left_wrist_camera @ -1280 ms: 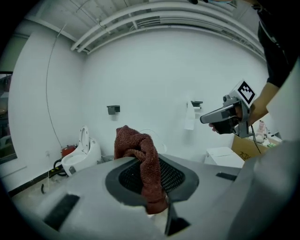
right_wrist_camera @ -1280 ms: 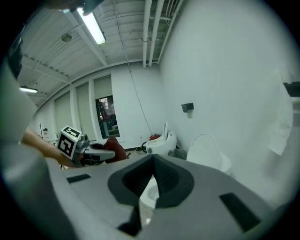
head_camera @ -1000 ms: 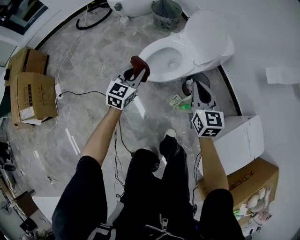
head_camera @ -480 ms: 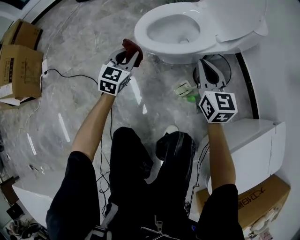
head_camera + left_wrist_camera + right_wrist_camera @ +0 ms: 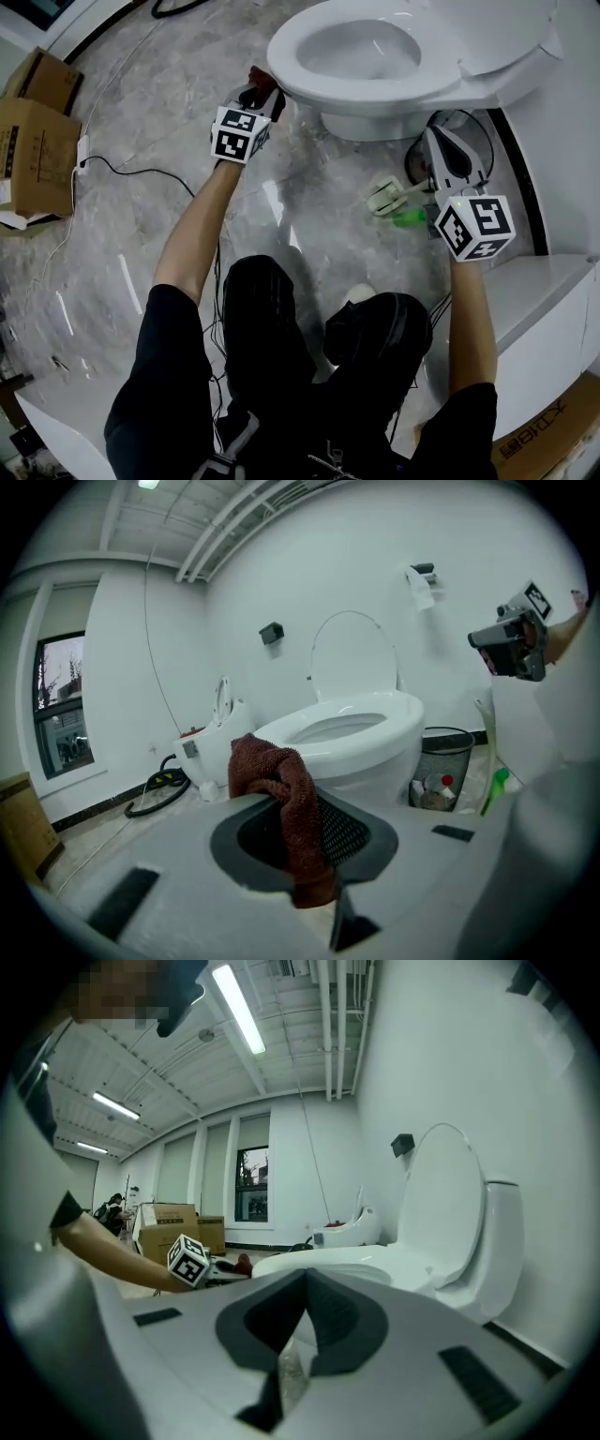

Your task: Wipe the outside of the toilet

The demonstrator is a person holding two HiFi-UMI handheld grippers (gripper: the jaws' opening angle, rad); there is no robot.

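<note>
**Cloth at the bowl's front, wiping about to start**

The person stands facing the toilet point(image 5: 370, 120), whose lid is up and whose white outside looks untouched so far. The left gripper point(image 5: 265, 97) is clamped narrow on a rust-red cloth point(image 5: 291, 799). A bunch of the cloth stands up out of the jaws and the rest hangs down between them. It sits just beside the front-left of the toilet's rim, close enough to touch, though I cannot tell whether it does.

The right gripper point(image 5: 441, 141) hangs on the toilet's other side, low by the foot of the bowl, in front of a dark wire bin point(image 5: 441, 771). Its jaws are drawn together. A pale scrap shows in the gap behind the tips, and I can't say what it is. A green bottle point(image 5: 405, 217) lies on the floor near the toilet's base, close to that gripper.

I'd judge this as the approach ending and the first wipe not yet made. The next move calls for pressing the cloth flat against the bowl's outer curve under the rim. It would then be drawn round that curve with a firm grip, so the cloth doesn't slip free.
</note>
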